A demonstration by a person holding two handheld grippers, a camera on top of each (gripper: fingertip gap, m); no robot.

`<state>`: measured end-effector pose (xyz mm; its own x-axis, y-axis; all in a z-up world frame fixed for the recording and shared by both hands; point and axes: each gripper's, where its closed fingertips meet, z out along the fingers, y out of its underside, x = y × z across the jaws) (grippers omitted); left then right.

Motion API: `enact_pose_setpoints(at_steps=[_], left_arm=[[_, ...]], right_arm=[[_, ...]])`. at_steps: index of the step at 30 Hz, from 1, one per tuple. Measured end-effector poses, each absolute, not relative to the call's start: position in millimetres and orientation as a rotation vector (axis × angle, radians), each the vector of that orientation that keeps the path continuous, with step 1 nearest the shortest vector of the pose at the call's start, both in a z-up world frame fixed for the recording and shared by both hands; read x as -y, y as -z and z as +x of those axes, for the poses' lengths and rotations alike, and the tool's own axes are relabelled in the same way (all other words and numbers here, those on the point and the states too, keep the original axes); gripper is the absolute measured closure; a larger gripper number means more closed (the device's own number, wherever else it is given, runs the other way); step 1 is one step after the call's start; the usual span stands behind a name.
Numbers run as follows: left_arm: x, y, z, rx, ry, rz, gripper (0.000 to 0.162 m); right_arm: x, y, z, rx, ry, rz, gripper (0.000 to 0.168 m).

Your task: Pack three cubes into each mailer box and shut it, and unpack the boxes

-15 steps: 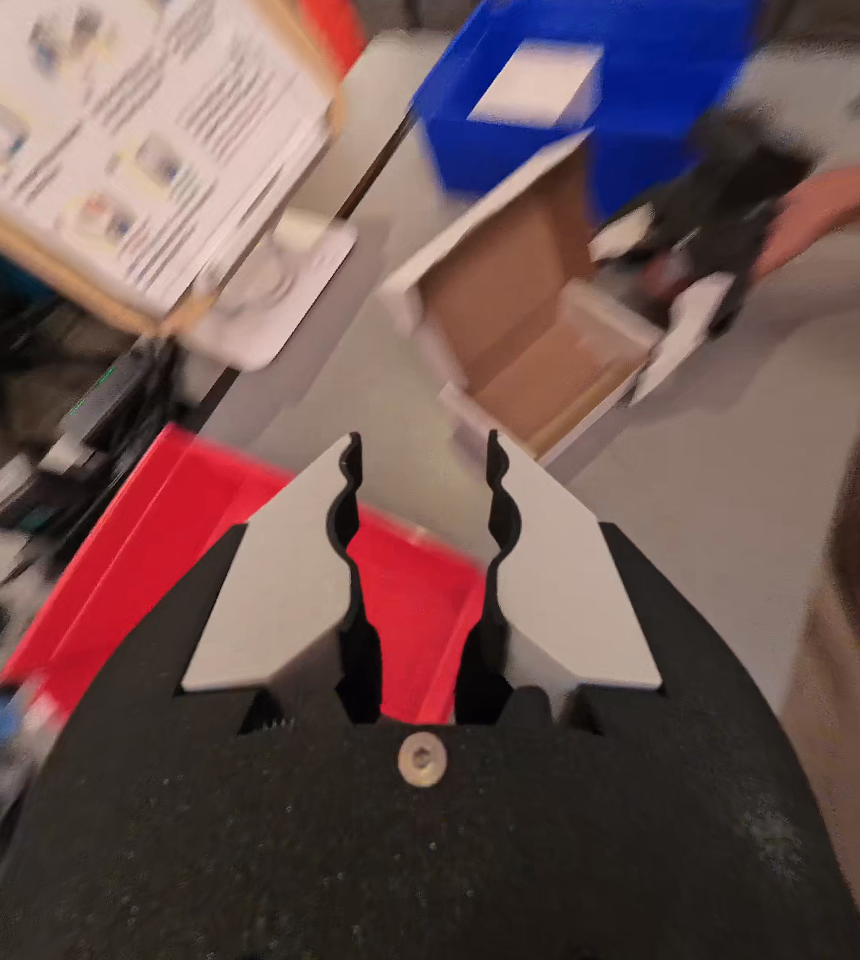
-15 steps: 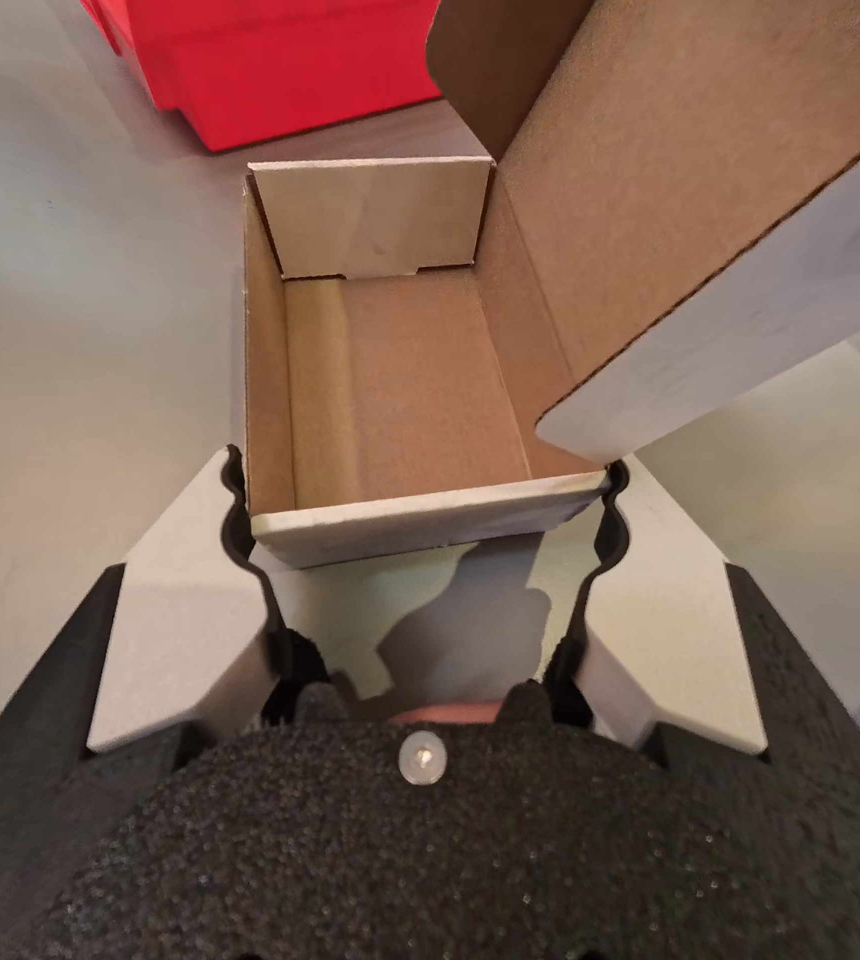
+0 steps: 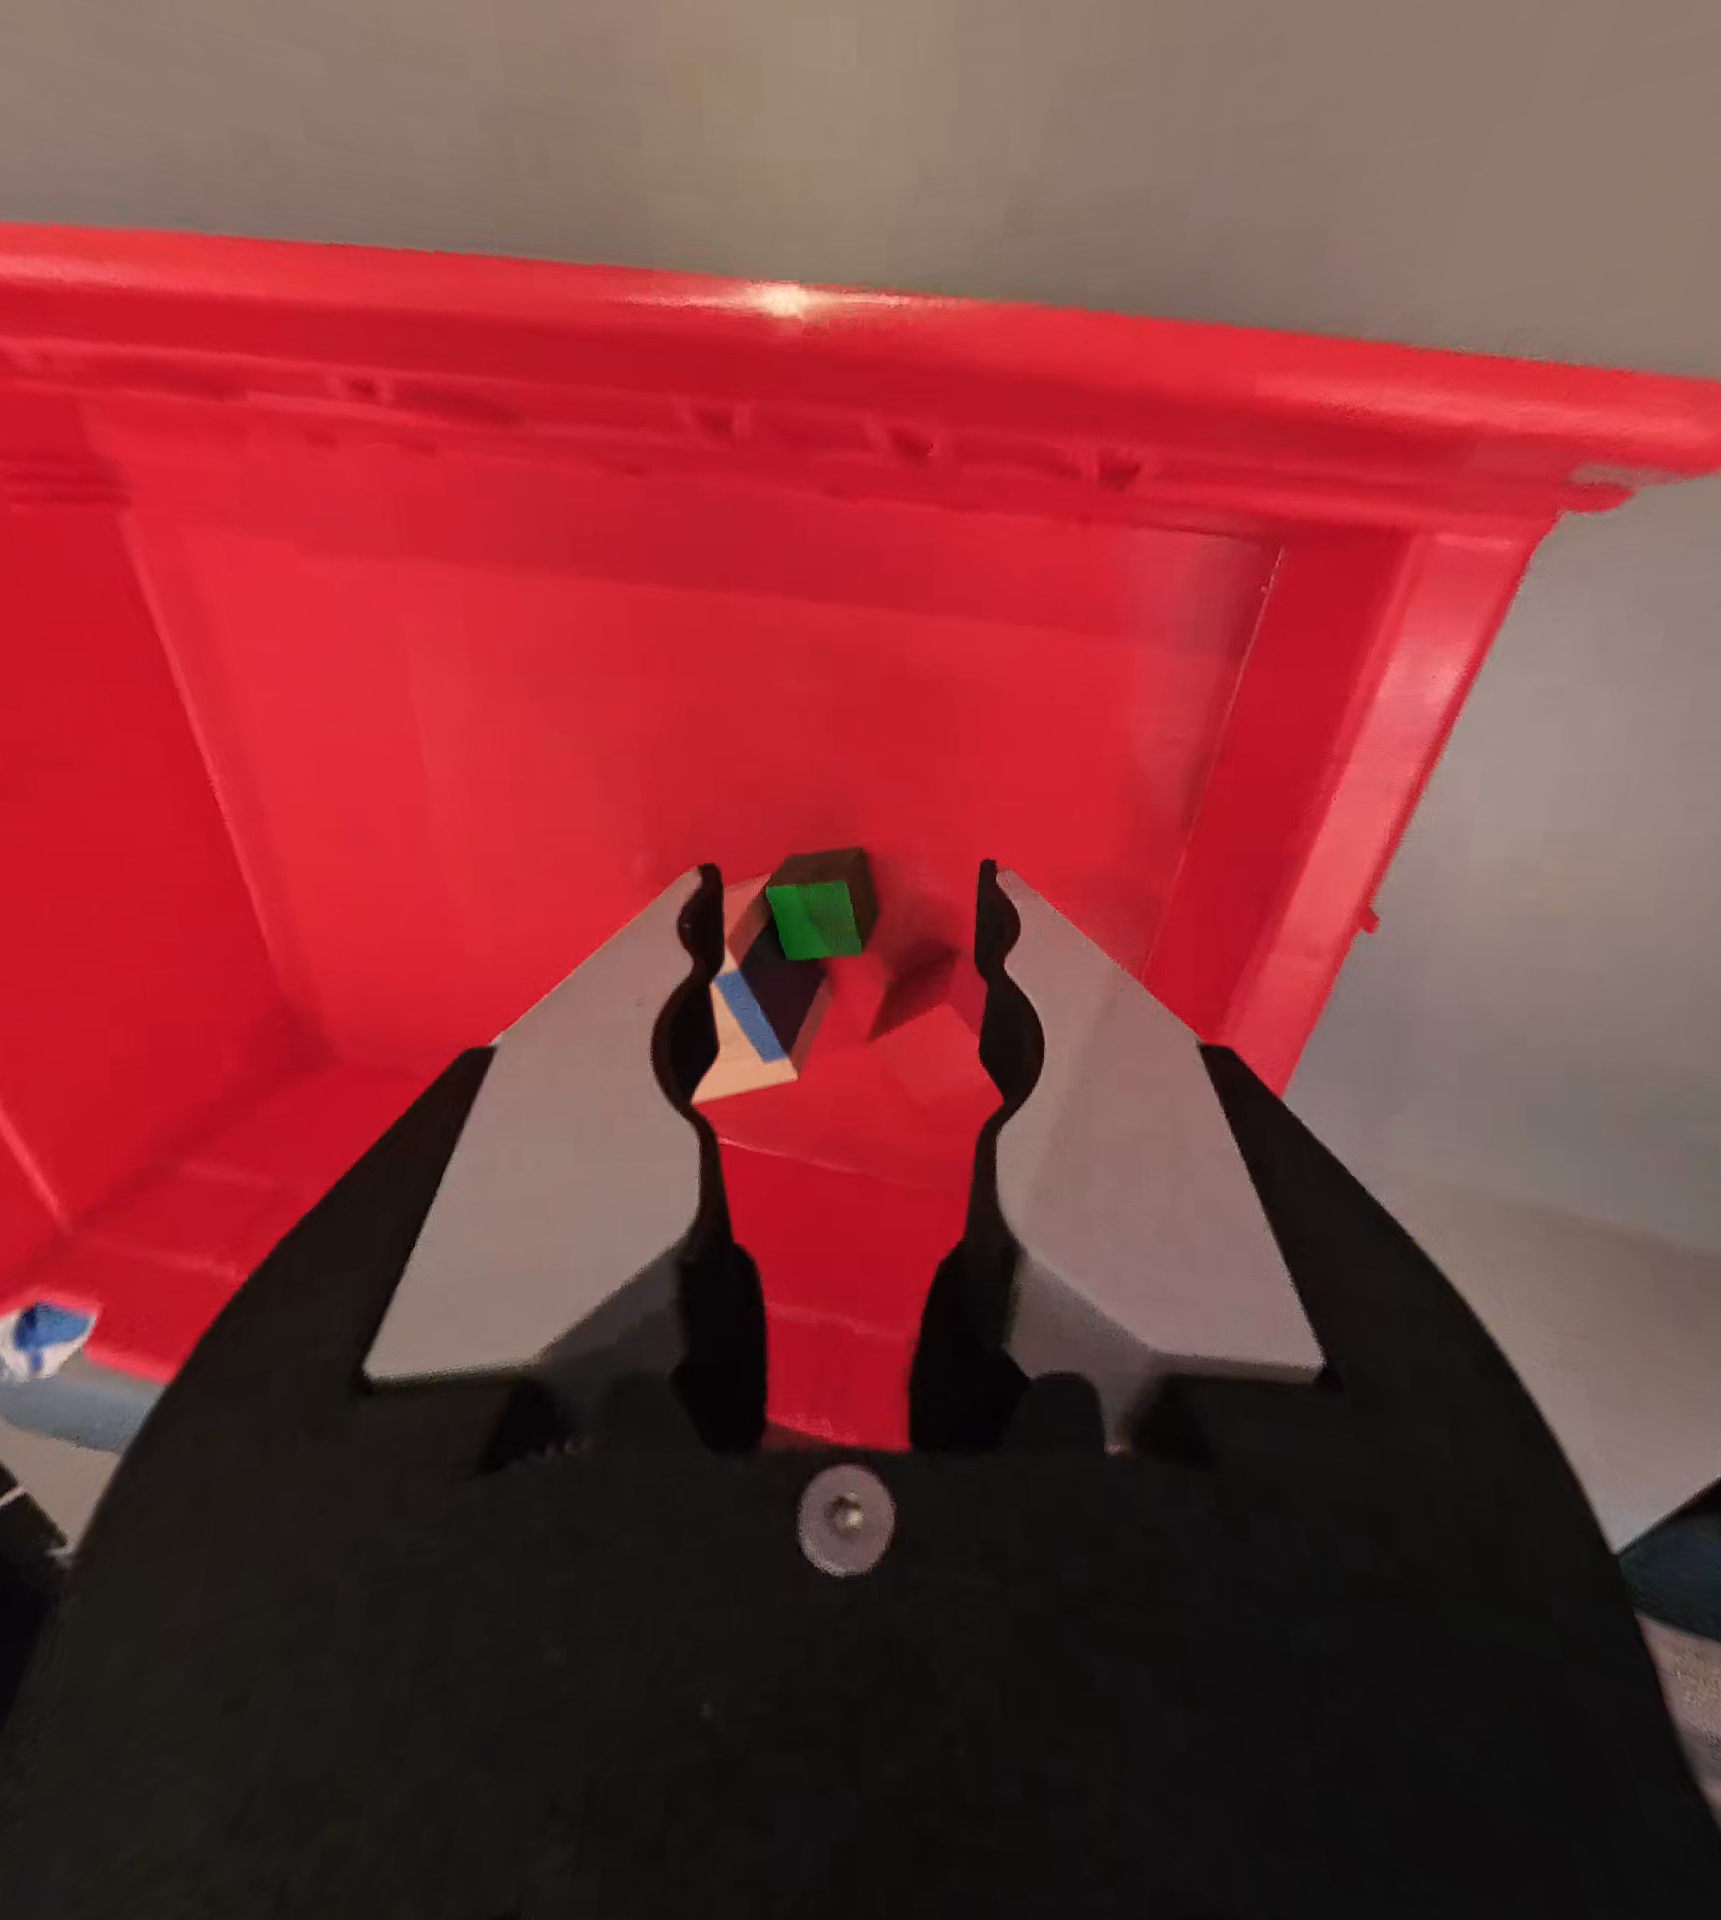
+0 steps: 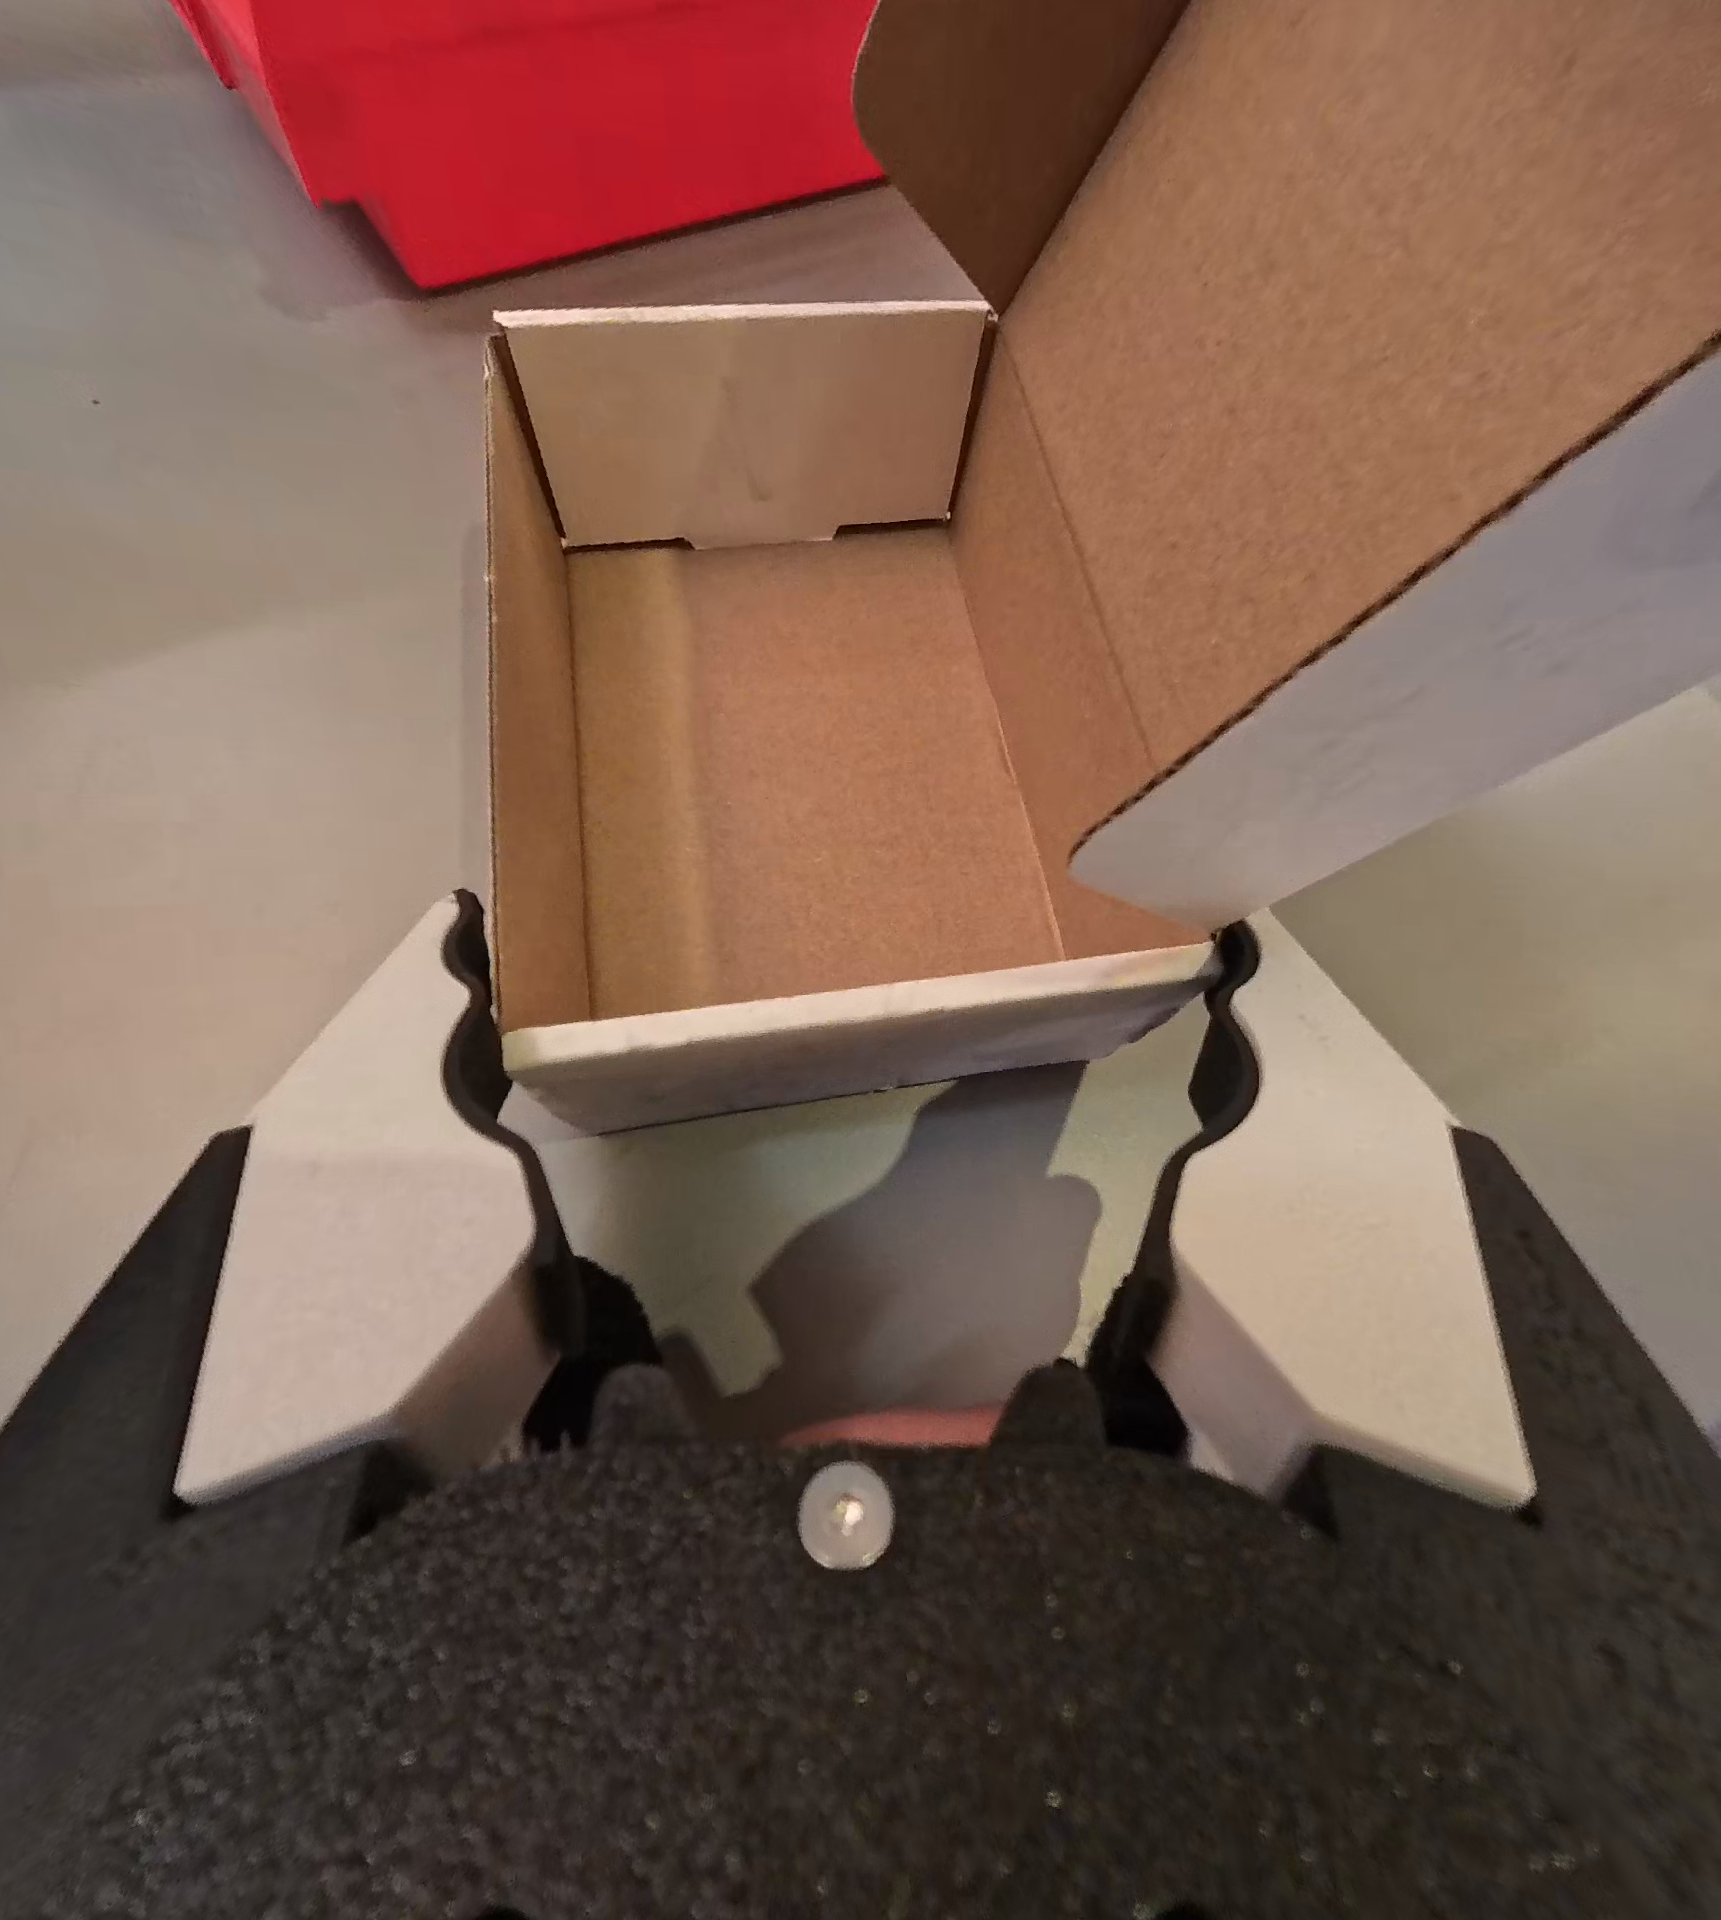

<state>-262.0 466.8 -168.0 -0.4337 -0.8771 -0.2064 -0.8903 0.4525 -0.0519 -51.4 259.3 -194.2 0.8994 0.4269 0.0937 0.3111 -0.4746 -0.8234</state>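
Left wrist view: left gripper (image 3: 843, 883), fingers parted and empty, over cubes (image 3: 794, 966) in red bin (image 3: 835, 343); centre on one cube before closing. Right wrist view: right gripper (image 4: 848, 935), fingers wide, straddles empty mailer box (image 4: 814, 1029)

Left gripper (image 3: 843, 883) fingers parted; right gripper (image 4: 851, 940) fingers spread wide, empty

Small blue-faced wooden cube (image 3: 752, 1023) partly hidden behind left finger. Red plastic bin (image 3: 627, 343) cut off at left edge, rim blurred. Open cardboard mailer box lid (image 4: 1355, 364) cropped at top and right edges.
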Motion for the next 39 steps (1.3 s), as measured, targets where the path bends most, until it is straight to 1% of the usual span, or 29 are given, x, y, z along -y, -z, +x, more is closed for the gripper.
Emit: enact_pose_setpoints(at_steps=[7, 12, 14, 18, 22, 27, 30, 33, 39], left_arm=[[-486, 199, -266, -2.615, -0.24, -1.541, 0.121], [-496, 209, -276, -2.622, -0.287, -1.555, 0.131], [-496, 210, -280, -2.617, -0.282, -1.555, 0.14], [-493, 204, -282, -2.592, -0.247, -1.519, 0.143], [-479, 171, -265, -2.515, -0.121, -1.467, 0.143], [-422, 83, -197, -2.373, 0.175, -1.238, 0.143], [-364, 57, -152, -2.367, 0.326, -1.068, 0.143], [-325, 72, -118, -2.418, 0.264, -0.932, 0.143], [-289, 146, -72, -2.565, 0.255, -0.878, 0.143]], right_arm=[[-260, 194, -52, 0.53, -0.155, -2.101, 0.034], [-260, 194, -52, 0.53, -0.16, -2.097, 0.034], [-260, 194, -52, 0.527, -0.164, -2.096, 0.034], [-260, 193, -52, 0.522, -0.171, -2.095, 0.034], [-259, 193, -52, 0.522, -0.166, -2.098, 0.034], [-259, 193, -52, 0.525, -0.162, -2.099, 0.034], [-259, 193, -53, 0.527, -0.164, -2.096, 0.034], [-260, 193, -54, 0.524, -0.177, -2.087, 0.034], [-260, 193, -54, 0.531, -0.172, -2.082, 0.034]])
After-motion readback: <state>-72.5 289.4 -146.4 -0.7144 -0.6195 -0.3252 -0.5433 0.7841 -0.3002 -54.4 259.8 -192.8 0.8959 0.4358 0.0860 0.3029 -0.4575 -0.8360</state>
